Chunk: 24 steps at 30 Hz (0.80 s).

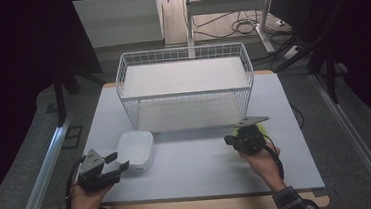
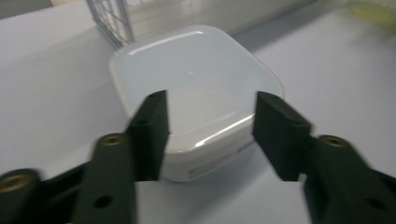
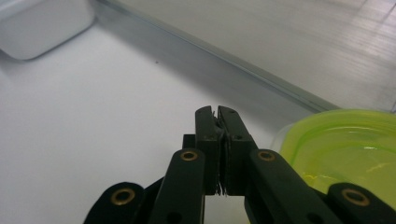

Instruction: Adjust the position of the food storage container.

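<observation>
Left tool (image 2: 210, 135) stands with its black jaws parted on either side of the near corner of the shallow square white plastic dish (image 2: 196, 79), pads not pressing it. That dish lies on the pale grey surface (image 1: 203, 163), front-left of the white wire basket rack (image 1: 184, 87). Farther right, the right tool (image 3: 220, 114) is clenched empty, just beside the lime-green translucent plastic lid (image 3: 345, 144).

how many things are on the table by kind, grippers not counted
white square dish: 1
yellow-green lidded container: 1
white wire basket rack: 1
total: 3
</observation>
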{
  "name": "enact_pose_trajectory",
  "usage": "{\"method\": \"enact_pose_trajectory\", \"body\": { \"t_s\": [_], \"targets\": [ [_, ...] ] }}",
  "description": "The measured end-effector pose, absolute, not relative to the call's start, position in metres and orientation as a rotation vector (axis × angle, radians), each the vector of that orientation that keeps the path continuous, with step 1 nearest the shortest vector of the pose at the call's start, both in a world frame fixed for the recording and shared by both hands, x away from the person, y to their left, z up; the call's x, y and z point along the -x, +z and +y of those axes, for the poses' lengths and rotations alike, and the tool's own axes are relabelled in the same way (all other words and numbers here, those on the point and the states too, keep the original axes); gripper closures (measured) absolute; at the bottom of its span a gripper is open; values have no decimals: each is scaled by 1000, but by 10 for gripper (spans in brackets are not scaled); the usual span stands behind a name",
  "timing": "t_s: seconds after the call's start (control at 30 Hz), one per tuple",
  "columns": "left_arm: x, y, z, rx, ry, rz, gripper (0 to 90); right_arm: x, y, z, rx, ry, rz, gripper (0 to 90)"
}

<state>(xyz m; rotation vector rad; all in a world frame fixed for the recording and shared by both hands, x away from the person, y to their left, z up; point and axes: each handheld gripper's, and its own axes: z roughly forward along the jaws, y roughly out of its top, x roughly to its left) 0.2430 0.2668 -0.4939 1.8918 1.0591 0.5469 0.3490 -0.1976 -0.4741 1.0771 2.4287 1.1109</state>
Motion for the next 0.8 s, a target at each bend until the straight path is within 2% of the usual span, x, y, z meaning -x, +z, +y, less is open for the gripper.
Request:
{"method": "enact_pose_trajectory", "body": {
  "t_s": [0.17, 0.23, 0.27, 0.47, 0.57, 0.8],
  "targets": [
    [-246, -492, 290, -1819, 574, 1153, 728, -334, -472, -202, -1050, 1137, 2411, 857],
    [-248, -494, 296, -1805, 571, 1183, 763, -331, -472, -203, -1051, 1140, 2409, 857],
    [-251, -495, 299, -1801, 572, 1200, 838, -324, -471, -206, -1054, 1158, 2392, 857],
    [-275, -512, 303, -1861, 529, 1264, 890, -314, -471, -209, -1054, 1176, 2387, 850],
    [-291, -521, 297, -1906, 456, 1250, 892, -309, -474, -208, -1052, 1175, 2402, 847],
    [-293, -522, 277, -1936, 389, 1183, 895, -303, -477, -204, -1042, 1170, 2426, 840]
  ]
}}
